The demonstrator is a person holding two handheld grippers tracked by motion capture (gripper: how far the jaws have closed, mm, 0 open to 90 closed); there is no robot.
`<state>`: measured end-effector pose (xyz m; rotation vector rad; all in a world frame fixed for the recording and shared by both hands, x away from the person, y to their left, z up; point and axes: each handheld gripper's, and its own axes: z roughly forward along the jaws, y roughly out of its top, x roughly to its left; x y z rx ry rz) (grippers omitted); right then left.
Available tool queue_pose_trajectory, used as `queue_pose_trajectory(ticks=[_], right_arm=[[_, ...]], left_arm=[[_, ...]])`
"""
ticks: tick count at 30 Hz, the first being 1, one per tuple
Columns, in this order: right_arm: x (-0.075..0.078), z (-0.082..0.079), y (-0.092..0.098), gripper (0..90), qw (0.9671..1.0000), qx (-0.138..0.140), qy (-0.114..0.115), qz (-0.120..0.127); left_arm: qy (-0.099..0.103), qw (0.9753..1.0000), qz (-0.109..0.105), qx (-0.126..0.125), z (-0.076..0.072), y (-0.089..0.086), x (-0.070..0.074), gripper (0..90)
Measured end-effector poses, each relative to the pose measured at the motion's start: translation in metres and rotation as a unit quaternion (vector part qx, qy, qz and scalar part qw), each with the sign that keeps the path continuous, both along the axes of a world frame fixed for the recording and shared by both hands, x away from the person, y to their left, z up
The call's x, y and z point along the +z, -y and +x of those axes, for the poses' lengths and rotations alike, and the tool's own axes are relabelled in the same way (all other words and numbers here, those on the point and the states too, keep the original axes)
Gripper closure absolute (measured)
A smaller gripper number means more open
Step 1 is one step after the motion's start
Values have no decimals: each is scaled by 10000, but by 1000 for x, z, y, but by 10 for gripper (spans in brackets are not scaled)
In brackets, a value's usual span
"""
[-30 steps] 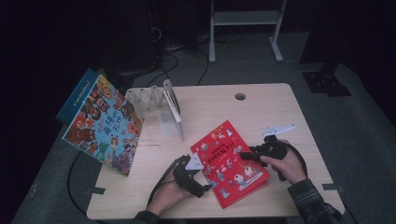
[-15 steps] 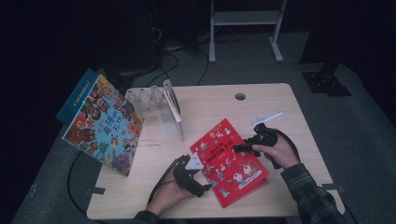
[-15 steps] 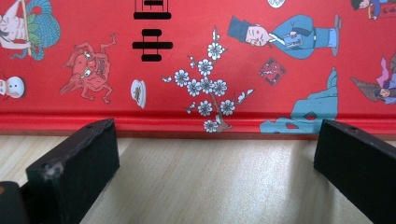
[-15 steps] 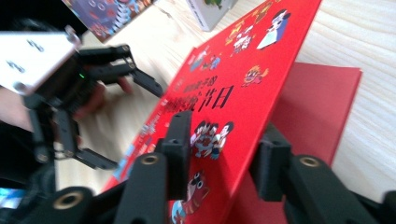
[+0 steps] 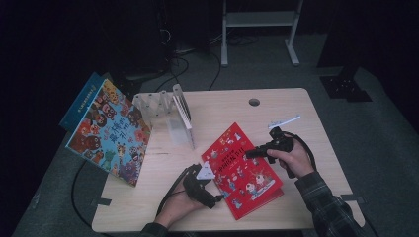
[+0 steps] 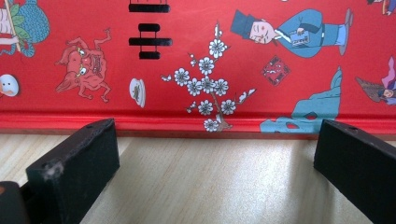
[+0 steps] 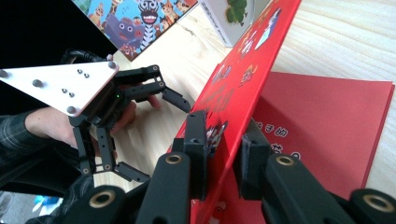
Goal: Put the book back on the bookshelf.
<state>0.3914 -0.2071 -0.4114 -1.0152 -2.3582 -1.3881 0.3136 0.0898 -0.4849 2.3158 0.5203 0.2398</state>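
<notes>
- red book [image 5: 240, 170]: bright red cover with cartoon figures, white blossoms and black characters
- big book [image 5: 109, 132]: blue, crowded with colourful cartoon animals
- table [image 5: 296, 103]: pale wood grain
- right gripper [image 5: 252, 154]: black
- left gripper [image 5: 218, 198]: black, with a white 3-cornered plate

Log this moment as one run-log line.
right gripper: shut on red book cover, lifting it | left gripper: open, at red book's spine edge on table

red book [image 6: 196, 60]: glossy printed cover | table [image 6: 205, 182]: matt pale wood grain
</notes>
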Motion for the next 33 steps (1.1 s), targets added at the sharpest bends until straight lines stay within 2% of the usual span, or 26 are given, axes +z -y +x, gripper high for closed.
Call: queue_pose_trajectory(ticks=[3, 6, 11, 16, 19, 21, 25, 30, 33], right_arm=[[1, -2, 1, 782, 10000, -31, 1, 73], [4, -5, 2, 792, 9999, -41, 34, 109], [10, -11, 5, 801, 9997, -56, 172, 191], [16, -17, 14, 823, 9982, -161, 329, 480], [23, -20, 21, 861, 9951, -204, 370, 898], [28, -23, 25, 868, 9933, -176, 436, 1058], [36, -30, 25, 871, 9925, -273, 722, 952], [46, -37, 26, 875, 9895, -366, 1052, 925], [50, -39, 27, 876, 9885, -428, 1153, 878]], left_arm=[[-89, 9999, 3, 66, 1, -1, 1, 0], [-263, 9995, -96, 140, 3, -4, 3, 0], [-378, 9987, -264, 239, 5, -9, 6, 0], [-380, 9973, -542, 328, 6, -13, 12, 0], [-388, 9962, -678, 385, 7, -16, 14, 0], [-375, 9957, -744, 409, 7, -17, 16, 0], [-377, 9941, -915, 453, 7, -21, 18, 0], [-407, 9909, -1185, 485, 8, -25, 22, 0], [-413, 9898, -1274, 484, 9, -25, 24, 0]])
